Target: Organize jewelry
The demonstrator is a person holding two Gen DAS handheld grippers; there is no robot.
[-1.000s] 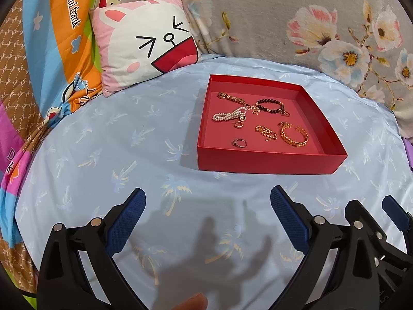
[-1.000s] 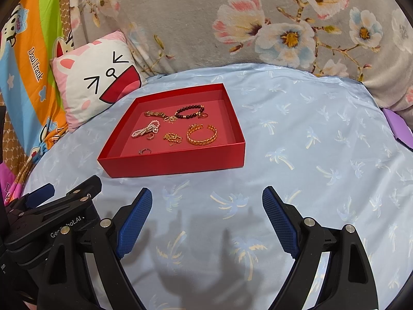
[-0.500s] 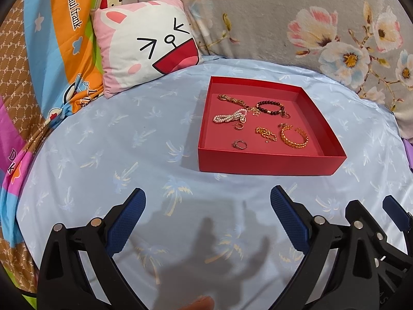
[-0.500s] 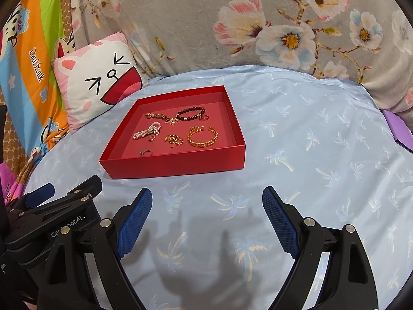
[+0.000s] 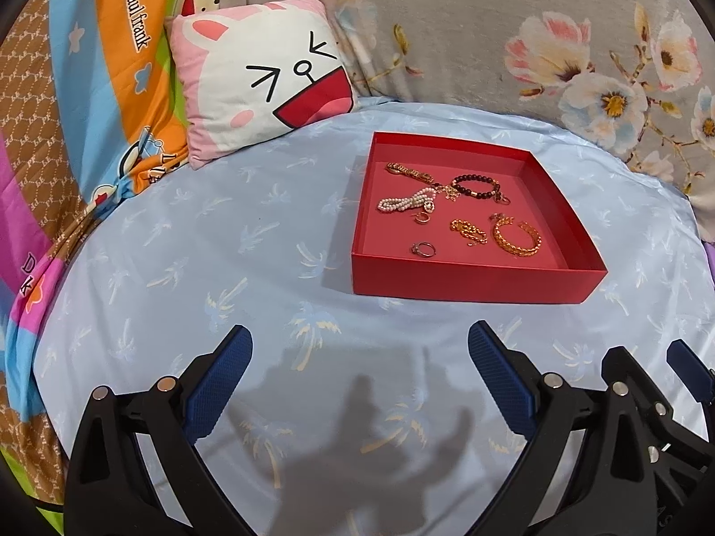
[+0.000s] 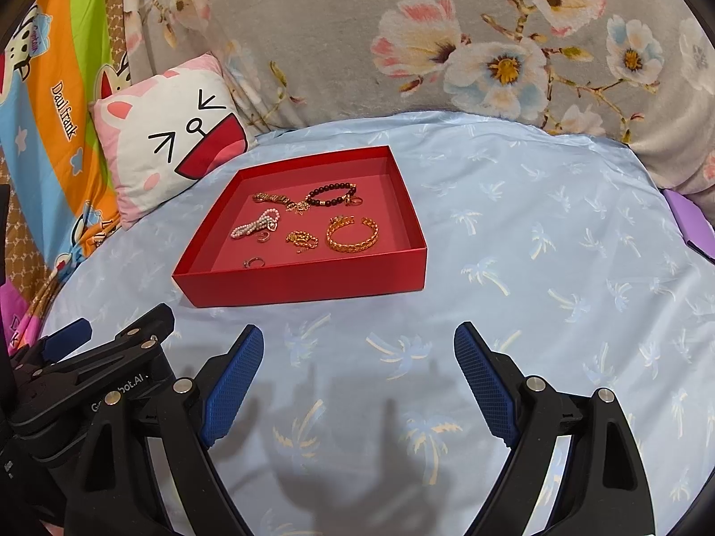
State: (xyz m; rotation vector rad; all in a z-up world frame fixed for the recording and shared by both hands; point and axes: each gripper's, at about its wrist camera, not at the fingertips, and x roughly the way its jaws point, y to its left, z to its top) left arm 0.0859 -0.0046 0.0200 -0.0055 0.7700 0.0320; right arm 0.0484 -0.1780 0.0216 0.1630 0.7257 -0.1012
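Pale-blue palm-print bedsheet (image 5: pixel 223 245) bearing, left to right: left gripper (image 5: pixel 359 375), shallow red cardboard tray (image 6: pixel 313 279) holding all visible jewelry — pearl strand (image 6: pixel 254 225), gold chain-link bangle (image 6: pixel 353 234) — and right gripper (image 6: pixel 357 370). Both grippers hover short of the tray, jaws spread wide, holding nothing. Pieces lie loose, some touching — a scene fitting either gathering just completed or sorting about to start.

A home bedroom: a bed under a pale blue palm-print sheet (image 5: pixel 187 268), a cartoon cat-face pillow (image 5: pixel 263 76), a grey floral blanket (image 6: pixel 447 44) and a bright cartoon-striped quilt (image 5: pixel 89 67) behind.
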